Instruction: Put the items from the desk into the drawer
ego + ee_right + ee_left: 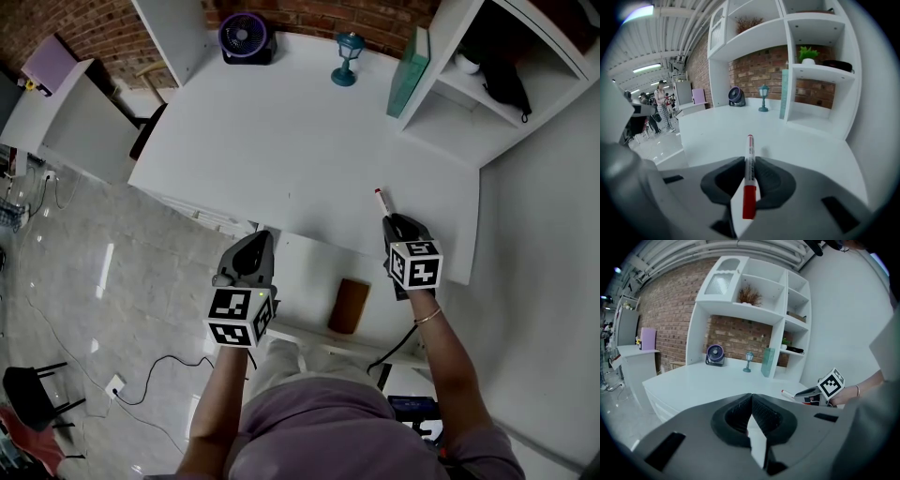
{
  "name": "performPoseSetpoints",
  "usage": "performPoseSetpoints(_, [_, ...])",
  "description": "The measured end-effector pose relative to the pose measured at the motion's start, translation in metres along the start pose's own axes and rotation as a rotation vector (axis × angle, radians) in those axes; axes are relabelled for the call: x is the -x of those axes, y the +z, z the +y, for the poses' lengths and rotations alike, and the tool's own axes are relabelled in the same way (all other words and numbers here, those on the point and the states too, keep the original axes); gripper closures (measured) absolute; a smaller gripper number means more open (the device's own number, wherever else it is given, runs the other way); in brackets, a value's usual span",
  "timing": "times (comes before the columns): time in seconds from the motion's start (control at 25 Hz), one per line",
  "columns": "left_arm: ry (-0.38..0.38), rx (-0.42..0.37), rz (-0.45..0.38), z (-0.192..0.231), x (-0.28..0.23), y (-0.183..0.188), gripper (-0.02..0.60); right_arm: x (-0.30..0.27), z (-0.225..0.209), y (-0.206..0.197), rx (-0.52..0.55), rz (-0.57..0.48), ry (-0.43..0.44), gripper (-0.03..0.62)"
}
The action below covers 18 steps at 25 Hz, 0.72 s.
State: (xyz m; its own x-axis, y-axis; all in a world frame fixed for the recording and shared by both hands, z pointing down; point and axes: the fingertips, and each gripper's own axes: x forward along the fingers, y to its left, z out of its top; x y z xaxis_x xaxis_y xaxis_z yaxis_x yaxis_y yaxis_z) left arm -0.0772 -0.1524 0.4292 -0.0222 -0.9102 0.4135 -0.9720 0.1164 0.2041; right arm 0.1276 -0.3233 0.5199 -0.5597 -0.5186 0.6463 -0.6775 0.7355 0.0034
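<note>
A white marker with a red cap lies between the pads of my right gripper, which is shut on it, its tip pointing forward. From the head view the right gripper hovers over the front right of the white desk, the marker sticking out ahead of it. My left gripper hangs at the desk's front edge, above the open white drawer. Its jaws are shut with nothing in them. A brown flat item lies in the drawer.
At the back of the desk stand a purple fan, a small teal lamp and a green book. A white shelf unit rises on the right. Cables and a black chair are on the floor at the left.
</note>
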Motion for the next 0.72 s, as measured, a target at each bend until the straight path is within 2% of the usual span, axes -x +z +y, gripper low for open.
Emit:
performPoseSetpoints(0.16, [0.013, -0.004, -0.034, 0.007, 0.007, 0.003, 0.583, 0.006, 0.023, 0.007, -0.012, -0.028, 0.035, 0.523])
performPoseSetpoints(0.72, [0.061, 0.018, -0.045, 0.042, 0.043, -0.006, 0.583, 0.021, 0.112, 0.031, 0.018, -0.096, 0.164, 0.523])
